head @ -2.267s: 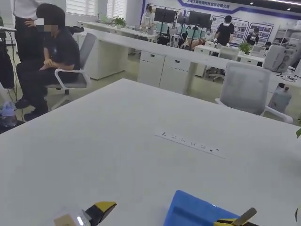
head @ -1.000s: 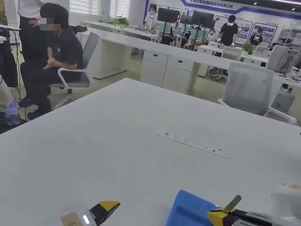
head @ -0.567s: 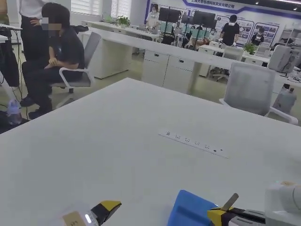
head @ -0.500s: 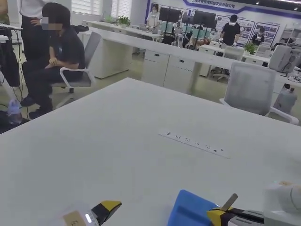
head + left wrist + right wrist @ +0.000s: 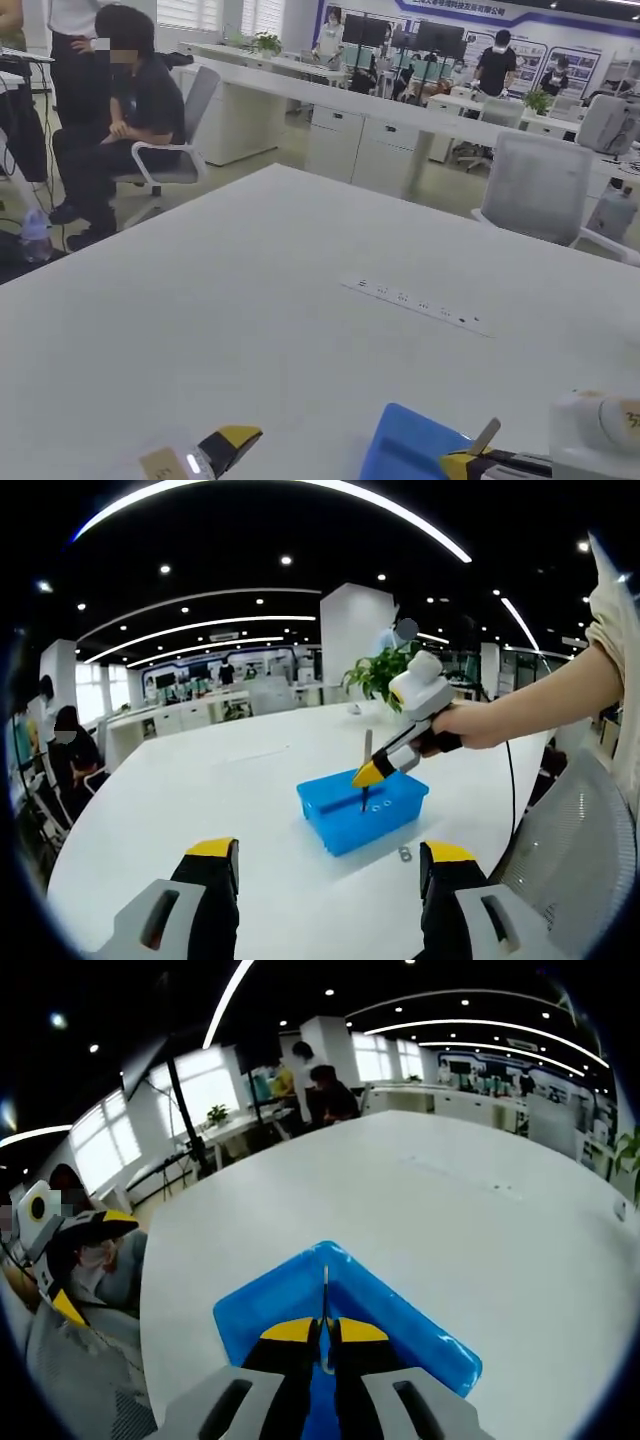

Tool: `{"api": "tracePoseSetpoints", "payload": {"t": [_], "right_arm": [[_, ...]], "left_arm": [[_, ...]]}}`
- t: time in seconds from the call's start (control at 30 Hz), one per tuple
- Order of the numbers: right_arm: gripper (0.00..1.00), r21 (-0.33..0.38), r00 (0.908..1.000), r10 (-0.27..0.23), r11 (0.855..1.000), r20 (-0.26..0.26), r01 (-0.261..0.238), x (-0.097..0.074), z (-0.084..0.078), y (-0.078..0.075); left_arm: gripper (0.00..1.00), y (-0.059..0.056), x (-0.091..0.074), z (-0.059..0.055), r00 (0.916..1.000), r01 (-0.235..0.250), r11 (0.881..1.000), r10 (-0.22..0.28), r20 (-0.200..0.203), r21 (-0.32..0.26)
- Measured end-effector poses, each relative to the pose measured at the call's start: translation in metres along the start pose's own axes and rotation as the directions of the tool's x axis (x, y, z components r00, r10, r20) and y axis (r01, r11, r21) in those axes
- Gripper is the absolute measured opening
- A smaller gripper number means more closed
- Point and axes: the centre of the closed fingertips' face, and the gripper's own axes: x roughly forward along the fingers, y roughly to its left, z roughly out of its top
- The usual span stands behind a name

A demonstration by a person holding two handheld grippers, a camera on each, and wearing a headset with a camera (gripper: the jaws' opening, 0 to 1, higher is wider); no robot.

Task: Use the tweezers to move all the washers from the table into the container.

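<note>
At the bottom of the left gripper view, our left gripper (image 5: 330, 852) hangs spread and empty over the counter (image 5: 250, 780). Just past it, lower right of centre, one washer (image 5: 405, 854) lies on the counter just beside the container (image 5: 340, 825). Above the container, mid-frame, the right gripper (image 5: 372, 774) is pressed together on the tweezers (image 5: 366, 745), whose tips dip inside near two washers (image 5: 380, 802) lying there; whether they carry one we cannot tell. We judge the flat washer could skid away, or the tweezers twist in the jaws, if we nip its edge askew.
</note>
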Motion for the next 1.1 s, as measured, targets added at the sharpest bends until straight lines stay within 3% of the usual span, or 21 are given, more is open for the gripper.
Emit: {"api": "tracePoseSetpoints", "payload": {"t": [0.3, 0.63, 1.1], "right_arm": [[0.03, 0.004, 0.9996, -0.002, 1.000, -0.030, 0.002, 0.0061, -0.0086, -0.0017], [0.04, -0.064, 0.9994, 0.018, 0.998, -0.031, -0.020, 0.0073, -0.0086, 0.0037], [0.04, -0.069, 0.9998, 0.016, 0.997, -0.007, -0.017, 0.0006, -0.0048, 0.0024]], "left_arm": [[0.74, 0.0008, -0.0003, -0.0007, 1.0000, -0.003, 1.000, 0.003, -0.003, 0.000], [0.74, -0.0006, 0.0004, -0.0014, 1.0000, 0.005, 1.000, -0.005, -0.006, 0.004], [0.76, -0.0001, -0.0004, 0.0028, 0.9998, 0.004, 1.000, -0.004, 0.018, -0.008]]}}
